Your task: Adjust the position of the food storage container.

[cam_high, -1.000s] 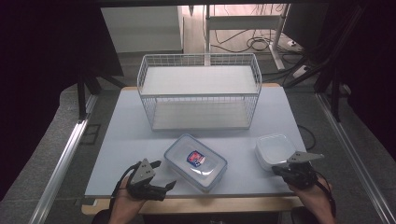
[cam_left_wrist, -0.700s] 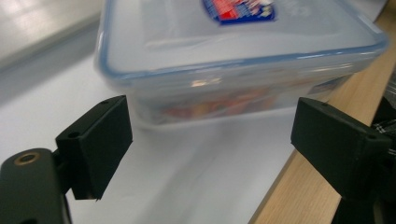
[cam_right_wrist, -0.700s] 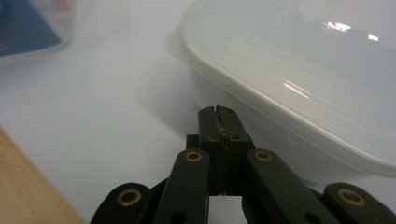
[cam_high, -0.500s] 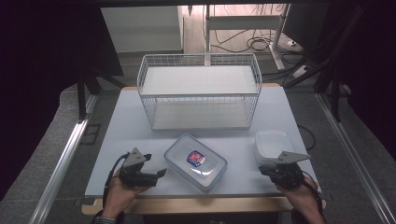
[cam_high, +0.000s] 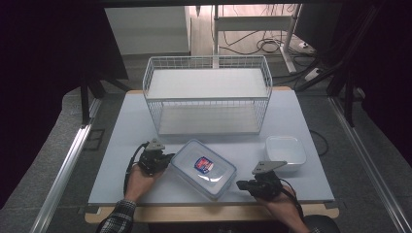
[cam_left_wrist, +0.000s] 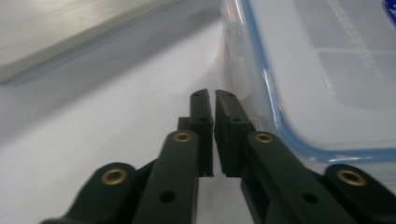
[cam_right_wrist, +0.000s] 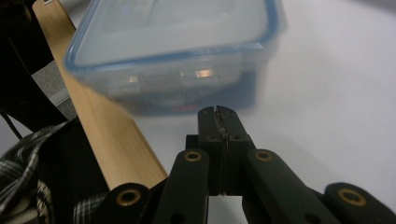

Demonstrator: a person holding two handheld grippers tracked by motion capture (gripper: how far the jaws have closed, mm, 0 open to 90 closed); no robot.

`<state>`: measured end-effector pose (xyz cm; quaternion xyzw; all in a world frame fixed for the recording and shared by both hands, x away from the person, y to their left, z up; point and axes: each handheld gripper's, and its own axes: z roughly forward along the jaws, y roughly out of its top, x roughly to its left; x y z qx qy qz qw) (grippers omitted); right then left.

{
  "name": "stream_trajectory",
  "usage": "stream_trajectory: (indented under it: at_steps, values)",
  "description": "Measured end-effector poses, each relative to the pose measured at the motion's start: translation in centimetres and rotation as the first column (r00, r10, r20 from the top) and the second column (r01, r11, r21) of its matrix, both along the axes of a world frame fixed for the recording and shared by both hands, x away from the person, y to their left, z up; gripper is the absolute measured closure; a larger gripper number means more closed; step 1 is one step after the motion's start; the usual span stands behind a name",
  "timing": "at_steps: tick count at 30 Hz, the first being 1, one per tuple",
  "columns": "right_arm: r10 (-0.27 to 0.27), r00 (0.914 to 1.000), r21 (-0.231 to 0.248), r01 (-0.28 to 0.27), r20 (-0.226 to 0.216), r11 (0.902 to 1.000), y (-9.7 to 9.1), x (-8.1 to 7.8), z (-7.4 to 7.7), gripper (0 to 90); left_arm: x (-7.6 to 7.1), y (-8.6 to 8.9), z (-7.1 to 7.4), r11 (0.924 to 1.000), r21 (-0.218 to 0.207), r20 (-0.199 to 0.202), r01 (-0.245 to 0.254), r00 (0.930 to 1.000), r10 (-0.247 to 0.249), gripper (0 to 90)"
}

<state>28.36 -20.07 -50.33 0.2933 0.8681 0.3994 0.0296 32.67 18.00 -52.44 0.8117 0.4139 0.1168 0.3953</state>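
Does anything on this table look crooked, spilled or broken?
Only the lidded plastic container looks askew: it sits diagonally near the front edge, while the wire basket and the white dish sit square to the table. Nothing looks spilled or broken.

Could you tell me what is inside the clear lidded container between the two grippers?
Through the clear lid of the container nothing distinct shows. A red and blue label covers part of the lid, and the right gripper view blurs the side wall, so small contents cannot be ruled out.

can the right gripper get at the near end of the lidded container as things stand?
Probably yes. The right gripper, fingers shut, points at the container end wall with bare table between; nothing blocks it.
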Motion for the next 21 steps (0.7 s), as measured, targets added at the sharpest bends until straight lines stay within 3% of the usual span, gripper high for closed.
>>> stream_trajectory:
  at_steps: [5, 9, 14, 18, 21]
  values:
    - [-0.031, 0.9995, -0.016, 0.031, 0.009, 0.9994, 0.5, 1.1, 0.2, 89.3, -0.6, 0.2, 0.0, 0.9997, -0.022, -0.02, -0.013, 0.9997, 0.013, 89.1]
    - [-0.063, 0.9978, -0.032, 0.063, 0.024, 0.9975, 0.3, 2.3, 0.3, 89.4, -1.5, -0.2, 0.1, 1.0, 0.004, -0.022, -0.008, 0.9997, 0.008, 89.6]
    - [-0.097, 0.9947, -0.084, 0.099, 0.034, 0.9915, 0.4, 4.0, -0.2, 89.5, -2.6, -0.6, 0.3, 0.9998, 0.018, -0.025, -0.002, 0.9997, 0.003, 89.3]
    - [-0.118, 0.9913, -0.107, 0.124, 0.058, 0.9865, 0.6, 4.9, 0.0, 89.5, -3.2, -0.7, 0.4, 0.9999, -0.01, -0.038, 0.007, 0.9993, -0.007, 88.8]
    - [-0.13, 0.99, -0.105, 0.135, 0.056, 0.9853, 0.8, 5.7, -0.1, 89.5, -3.5, -1.1, 0.5, 0.9998, 0.002, -0.037, 0.021, 0.9991, -0.021, 88.7]
